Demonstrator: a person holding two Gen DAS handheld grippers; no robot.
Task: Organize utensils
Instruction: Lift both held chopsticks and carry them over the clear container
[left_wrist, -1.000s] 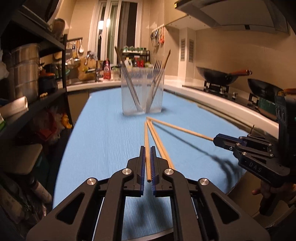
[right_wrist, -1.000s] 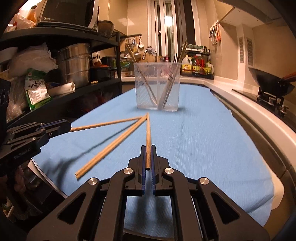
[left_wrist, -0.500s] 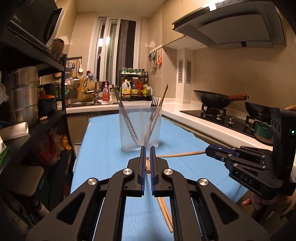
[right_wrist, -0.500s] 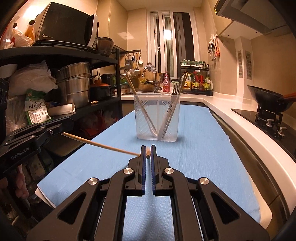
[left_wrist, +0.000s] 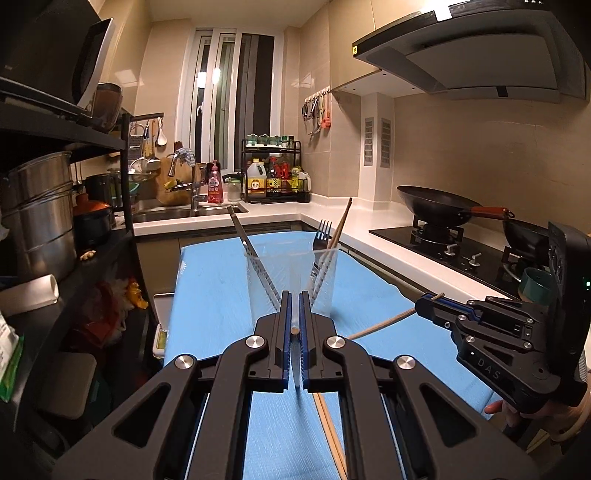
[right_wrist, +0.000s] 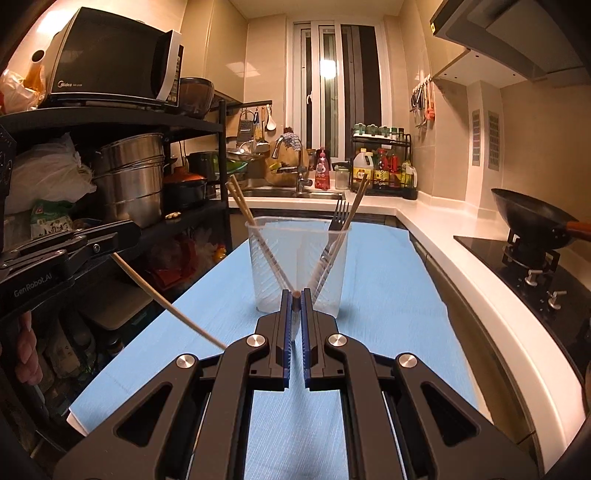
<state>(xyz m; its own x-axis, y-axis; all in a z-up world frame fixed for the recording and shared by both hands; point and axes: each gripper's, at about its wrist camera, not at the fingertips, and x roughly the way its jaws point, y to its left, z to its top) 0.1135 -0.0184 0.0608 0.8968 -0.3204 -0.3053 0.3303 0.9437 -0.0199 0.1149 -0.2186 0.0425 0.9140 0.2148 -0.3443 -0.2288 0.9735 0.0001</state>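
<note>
Chopsticks are being carried to the holder (right_wrist: 298, 266), one in each gripper. The left gripper (left_wrist: 294, 325) is seen clamped on a chopstick (left_wrist: 295, 331), its butt end showing between the pads; from the right wrist view the same stick (right_wrist: 166, 299) runs down and across from that gripper (right_wrist: 74, 247) toward the blue mat (right_wrist: 388, 295). The right gripper (right_wrist: 295, 314) is likewise closed on a second chopstick (right_wrist: 296, 295), only the butt end visible; in the left view its shaft (left_wrist: 380, 323) slants down from the right gripper (left_wrist: 428, 304). Both sticks are held in the air, short of the holder, which stands straight ahead on the surface, near but apart.

A divided clear holder it is: chopsticks (right_wrist: 240, 201) lean in the left half, a fork (right_wrist: 341, 212) and one more chopstick (right_wrist: 360, 195) in the right. A spare chopstick (left_wrist: 332, 435) is still lying on the mat beneath the left gripper.

The transport step is judged under way, with dropping-in next. For that, each stick must be tipped toward upright, lifted over the rim, and released tip-down into a compartment. Care is called for: the holder looks light and could be nudged over by a slanted stick.
</note>
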